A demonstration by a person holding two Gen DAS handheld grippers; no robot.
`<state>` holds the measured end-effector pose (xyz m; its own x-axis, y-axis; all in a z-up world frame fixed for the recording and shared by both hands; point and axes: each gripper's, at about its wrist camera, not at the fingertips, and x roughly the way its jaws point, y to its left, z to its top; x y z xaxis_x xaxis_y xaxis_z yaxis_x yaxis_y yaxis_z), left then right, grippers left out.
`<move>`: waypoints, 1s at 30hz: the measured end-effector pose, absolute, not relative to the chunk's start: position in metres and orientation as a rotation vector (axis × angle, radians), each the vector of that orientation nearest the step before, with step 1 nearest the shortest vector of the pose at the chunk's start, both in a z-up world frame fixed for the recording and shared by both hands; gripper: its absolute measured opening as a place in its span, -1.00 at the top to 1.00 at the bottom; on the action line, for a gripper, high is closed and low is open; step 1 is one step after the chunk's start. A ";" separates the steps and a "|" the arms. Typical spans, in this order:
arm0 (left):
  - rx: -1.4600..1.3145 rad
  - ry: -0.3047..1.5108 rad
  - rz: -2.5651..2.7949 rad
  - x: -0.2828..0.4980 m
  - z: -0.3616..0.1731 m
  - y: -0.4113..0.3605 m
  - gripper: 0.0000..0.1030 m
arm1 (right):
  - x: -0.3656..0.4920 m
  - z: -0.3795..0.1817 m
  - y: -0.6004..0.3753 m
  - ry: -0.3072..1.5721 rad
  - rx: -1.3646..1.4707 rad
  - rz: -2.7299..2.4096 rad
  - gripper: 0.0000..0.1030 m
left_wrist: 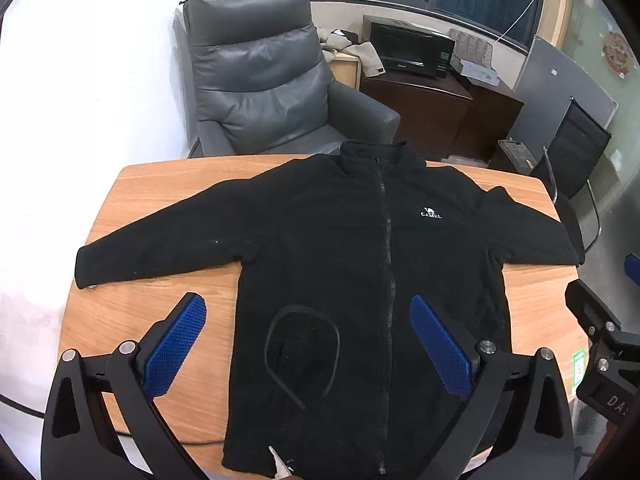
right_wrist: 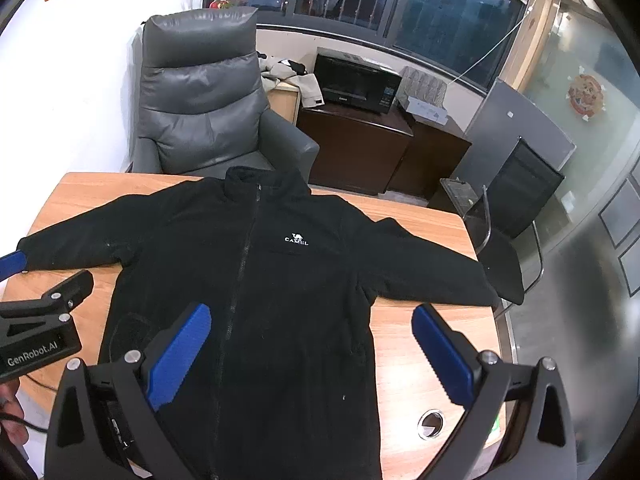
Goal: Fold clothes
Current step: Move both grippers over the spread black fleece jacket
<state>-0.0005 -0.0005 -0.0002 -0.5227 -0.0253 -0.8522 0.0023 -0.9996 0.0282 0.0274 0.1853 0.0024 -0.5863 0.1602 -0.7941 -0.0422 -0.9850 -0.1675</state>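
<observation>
Black jacket [left_wrist: 340, 248] flat on wooden table [left_wrist: 168, 184], zipped front up, collar away toward grey armchair [left_wrist: 256, 80], hem nearest, sleeves spread sideways, one cuff overhanging edge. Left gripper [left_wrist: 308, 320] and right gripper [right_wrist: 312, 332] above hem, wide open, empty.

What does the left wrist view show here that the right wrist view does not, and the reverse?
Only the left wrist view shows the jacket's near hem and zipper end. Only the right wrist view shows the round cable port in the table and the far sleeve's cuff hanging off the edge. Both share the black jacket spread flat, zipped, on the wooden table, the grey armchair, and open, empty jaws.
</observation>
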 end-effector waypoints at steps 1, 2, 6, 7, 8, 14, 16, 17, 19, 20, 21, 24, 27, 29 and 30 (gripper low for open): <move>1.538 -0.029 -2.724 -0.001 0.000 -0.001 -1.00 | 0.027 0.002 0.185 -0.197 -1.371 2.692 -1.00; 1.549 -0.022 -2.721 -0.002 -0.001 -0.002 -1.00 | 0.027 0.002 0.185 -0.196 -1.373 2.691 -1.00; 1.615 0.004 -2.695 -0.008 -0.001 0.000 -1.00 | 0.025 0.001 0.178 -0.209 -1.393 2.680 -1.00; 1.645 0.039 -2.699 -0.013 -0.005 -0.008 -1.00 | 0.020 -0.002 0.182 -0.176 -1.428 2.682 -1.00; 1.649 0.036 -2.698 -0.014 -0.006 -0.009 -1.00 | 0.018 -0.005 0.178 -0.185 -1.420 2.681 -1.00; 1.624 -0.041 -2.701 -0.014 -0.008 0.011 -1.00 | 0.014 -0.013 0.172 -0.125 -1.402 2.678 -1.00; 1.632 -0.051 -2.698 -0.015 -0.011 0.019 -1.00 | 0.013 -0.016 0.178 -0.119 -1.405 2.663 -1.00; 1.633 -0.062 -2.694 -0.015 -0.012 0.024 -1.00 | 0.012 -0.017 0.182 -0.118 -1.410 2.655 -1.00; 1.635 -0.093 -2.684 -0.015 -0.017 0.039 -1.00 | 0.009 -0.023 0.192 -0.114 -1.429 2.638 -1.00; 1.637 -0.101 -2.678 -0.015 -0.018 0.046 -1.00 | 0.008 -0.025 0.198 -0.114 -1.436 2.636 -1.00; 1.636 -0.104 -2.674 -0.016 -0.019 0.053 -1.00 | 0.008 -0.025 0.204 -0.114 -1.437 2.638 -1.00; 1.628 -0.118 -2.657 -0.018 -0.019 0.072 -1.00 | 0.003 -0.027 0.224 -0.113 -1.440 2.658 -1.00; 1.598 -0.133 -2.639 -0.023 -0.017 0.093 -1.00 | -0.004 -0.029 0.243 -0.110 -1.441 2.683 -1.00; 1.580 -0.139 -2.617 -0.029 -0.017 0.108 -1.00 | -0.009 -0.031 0.259 -0.091 -1.442 2.703 -1.00; 1.576 -0.138 -2.607 -0.031 -0.017 0.115 -1.00 | -0.012 -0.033 0.270 -0.079 -1.450 2.708 -1.00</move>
<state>-0.0315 0.1147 -0.0172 -0.4625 -0.1256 -0.8777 0.0320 -0.9916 0.1250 -0.0121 0.2696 -0.0332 -0.5530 0.0849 -0.8289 -0.0366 -0.9963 -0.0776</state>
